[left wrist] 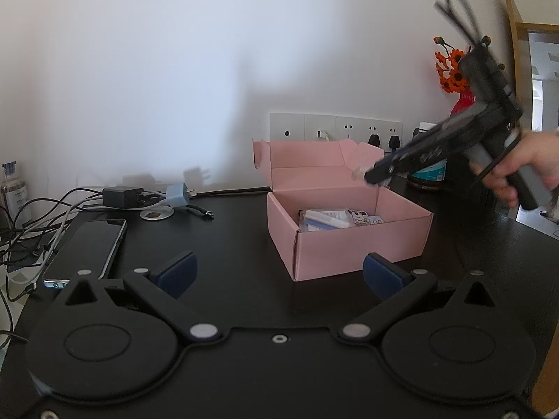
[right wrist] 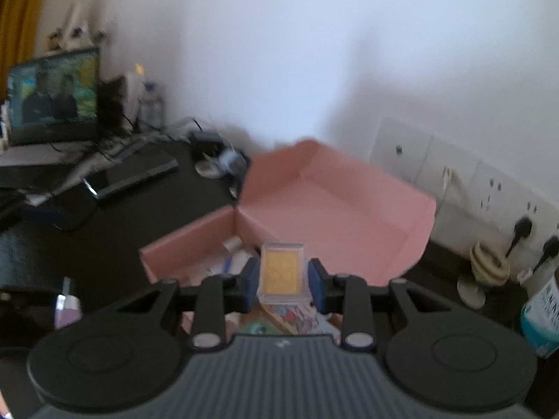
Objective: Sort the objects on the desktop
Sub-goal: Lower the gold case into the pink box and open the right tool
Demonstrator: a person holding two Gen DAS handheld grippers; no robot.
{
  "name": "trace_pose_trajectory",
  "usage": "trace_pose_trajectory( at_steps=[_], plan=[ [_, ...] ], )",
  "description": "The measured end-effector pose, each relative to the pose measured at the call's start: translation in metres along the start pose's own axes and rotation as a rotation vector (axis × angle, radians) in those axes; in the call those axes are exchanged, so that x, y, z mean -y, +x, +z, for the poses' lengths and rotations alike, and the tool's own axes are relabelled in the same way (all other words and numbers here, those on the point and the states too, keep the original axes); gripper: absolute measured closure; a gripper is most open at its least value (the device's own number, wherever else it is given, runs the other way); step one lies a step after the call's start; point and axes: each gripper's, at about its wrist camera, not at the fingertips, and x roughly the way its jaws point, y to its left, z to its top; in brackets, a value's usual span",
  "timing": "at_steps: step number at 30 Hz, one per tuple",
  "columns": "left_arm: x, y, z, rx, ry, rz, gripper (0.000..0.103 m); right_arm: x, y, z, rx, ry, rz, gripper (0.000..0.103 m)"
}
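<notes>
An open pink cardboard box (left wrist: 349, 244) stands on the black desk, lid up, with several small items inside. It also shows in the right wrist view (right wrist: 335, 209). My left gripper (left wrist: 279, 274) is open and empty, low over the desk in front of the box. My right gripper (right wrist: 282, 279) is shut on a clear plastic case with a yellow insert (right wrist: 282, 272) and holds it above the box's near side. From the left wrist view the right gripper (left wrist: 370, 174) hovers over the box's right rear corner, blurred.
A phone (left wrist: 89, 248) lies at the left beside tangled cables and chargers (left wrist: 122, 197). Wall sockets (left wrist: 335, 129) with plugs sit behind the box. A bottle (left wrist: 428, 171) and red vase with orange flowers (left wrist: 454, 80) stand at right. A laptop (right wrist: 52, 97) is far left.
</notes>
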Motion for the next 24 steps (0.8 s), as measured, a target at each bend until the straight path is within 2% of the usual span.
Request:
trace_pose_trajectory(
  at_steps=[13, 24],
  plan=[
    [0.000, 0.000, 0.000, 0.002, 0.003, 0.001, 0.000, -0.010, 0.055, -0.014, -0.142, 0.028, -0.098, 0.073],
    [0.001, 0.000, 0.000, 0.003, 0.009, 0.000, 0.000, -0.012, 0.071, -0.021, -0.202, 0.043, -0.087, 0.073]
  ],
)
